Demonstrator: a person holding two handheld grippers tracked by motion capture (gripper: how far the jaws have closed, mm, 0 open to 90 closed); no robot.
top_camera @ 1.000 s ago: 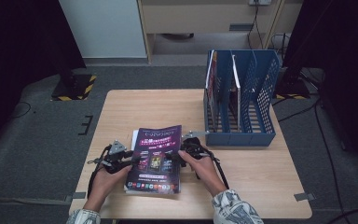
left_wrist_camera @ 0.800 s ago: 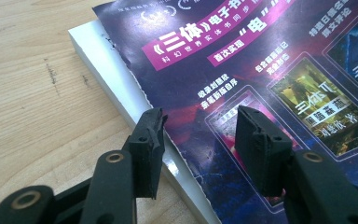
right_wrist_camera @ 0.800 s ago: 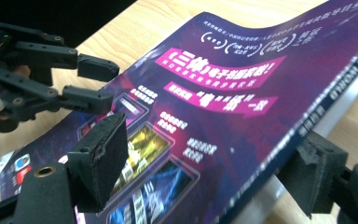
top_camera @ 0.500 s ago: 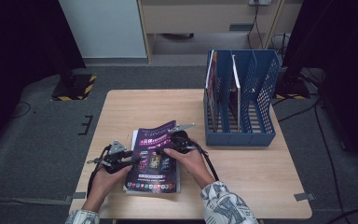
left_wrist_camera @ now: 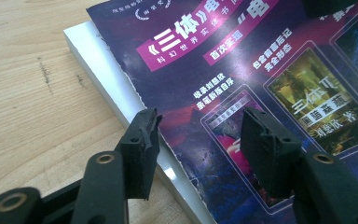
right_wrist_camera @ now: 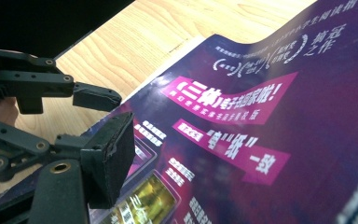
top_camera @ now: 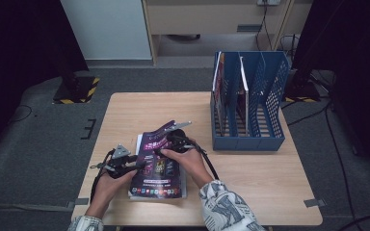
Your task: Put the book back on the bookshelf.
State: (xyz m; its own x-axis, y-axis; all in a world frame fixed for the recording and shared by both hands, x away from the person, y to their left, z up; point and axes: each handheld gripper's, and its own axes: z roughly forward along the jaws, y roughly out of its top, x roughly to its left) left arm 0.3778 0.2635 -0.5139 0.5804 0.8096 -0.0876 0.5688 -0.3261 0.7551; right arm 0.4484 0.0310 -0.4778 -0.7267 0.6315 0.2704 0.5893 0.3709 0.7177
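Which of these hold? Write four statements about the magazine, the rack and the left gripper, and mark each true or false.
1. The purple magazine lies on a white booklet on the wooden table. True.
2. The blue file rack is empty. False: upright booklets stand in it.
3. The left gripper is shut. False: its jaws stand apart over the magazine's left edge.
4. In the high view, the rack stands right of the magazine. True.

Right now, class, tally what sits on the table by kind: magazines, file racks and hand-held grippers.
Magazines lying on the table: 1, the purple magazine
File racks: 1, the blue file rack
Grippers: 2, left gripper, right gripper
Total: 4
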